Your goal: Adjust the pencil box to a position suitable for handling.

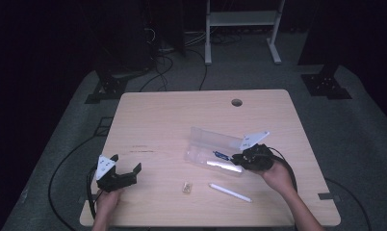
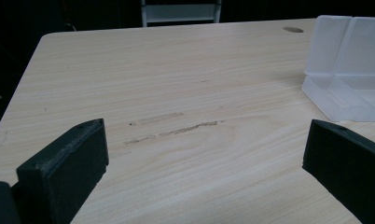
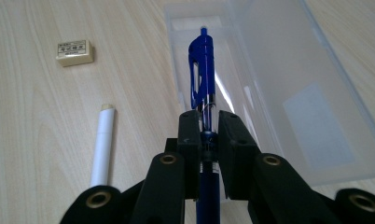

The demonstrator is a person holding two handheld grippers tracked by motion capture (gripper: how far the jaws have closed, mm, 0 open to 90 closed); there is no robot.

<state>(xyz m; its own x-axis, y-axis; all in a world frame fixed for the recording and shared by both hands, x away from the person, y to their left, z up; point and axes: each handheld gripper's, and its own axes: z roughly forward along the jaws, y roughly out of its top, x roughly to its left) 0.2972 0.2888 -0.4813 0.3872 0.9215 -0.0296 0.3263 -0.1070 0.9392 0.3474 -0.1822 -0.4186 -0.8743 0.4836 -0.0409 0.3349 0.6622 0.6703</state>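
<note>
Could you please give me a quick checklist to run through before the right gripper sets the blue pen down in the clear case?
1. Pen held: ok. The right gripper has its jaws shut on the blue pen.
2. Case open: ok. The case lies with its lid folded back.
3. Pen over the case: ok. In the right gripper view its tip end hangs above the near compartment.
4. Compartment free: cannot tell; the pen hides part of the floor.
5. Left gripper out of the way: ok. It is apart from the case, jaws open on nothing.
6. White pen and eraser clear of the path: ok. Both lie on the table beside the case.
</note>
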